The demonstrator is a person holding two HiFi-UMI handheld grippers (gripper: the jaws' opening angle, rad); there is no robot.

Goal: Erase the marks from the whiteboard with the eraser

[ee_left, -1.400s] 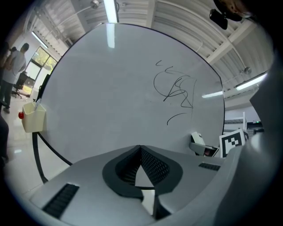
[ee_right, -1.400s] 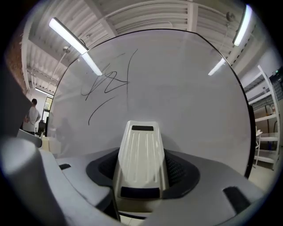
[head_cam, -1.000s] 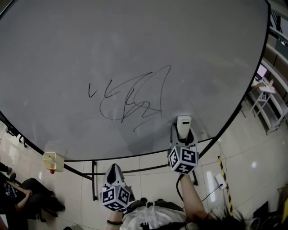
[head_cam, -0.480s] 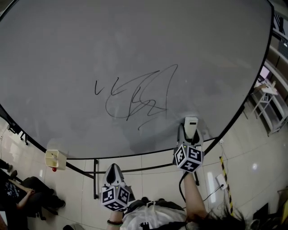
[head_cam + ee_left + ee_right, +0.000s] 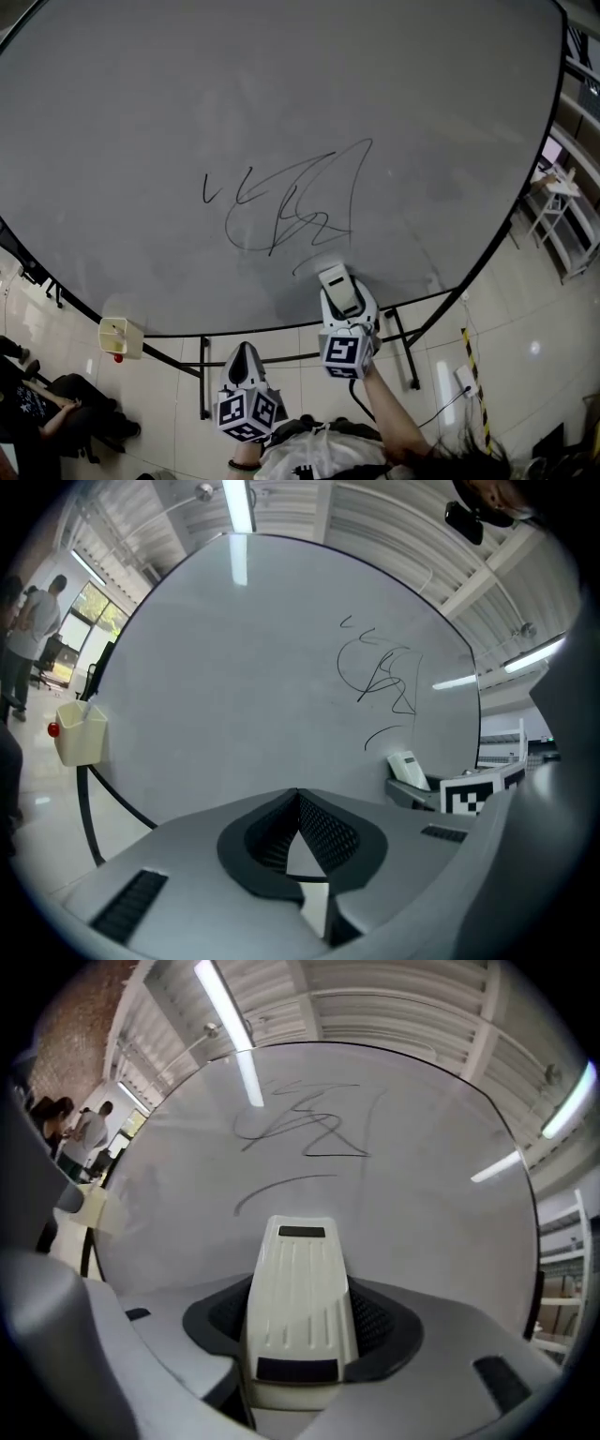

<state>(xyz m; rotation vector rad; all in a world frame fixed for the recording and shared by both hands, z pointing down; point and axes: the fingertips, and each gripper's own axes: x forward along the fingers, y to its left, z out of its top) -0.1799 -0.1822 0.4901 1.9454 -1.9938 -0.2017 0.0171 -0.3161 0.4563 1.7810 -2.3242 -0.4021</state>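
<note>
Clamped in right hand-held gripper (image 5: pixel 300 1327): eraser (image 5: pixel 298 1283), tip just below whiteboard (image 5: pixel 281 84) marks (image 5: pixel 281 208); left hand-held gripper (image 5: pixel 298 797) pinched together, empty.

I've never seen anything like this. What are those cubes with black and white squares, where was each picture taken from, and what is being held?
No robot here: a person holds a gripper, a hand tool with two jaws, in each hand. The patterned cubes are part of those grippers. One picture comes from a camera on the person's head, looking down at a large whiteboard with black scribbled marks. The other two come from cameras riding on each gripper, looking along its jaws. The right gripper is clamped on a white eraser, close below the marks. The left gripper hangs lower, jaws together, holding nothing. A small pale box sits at the board's lower left edge.
</note>
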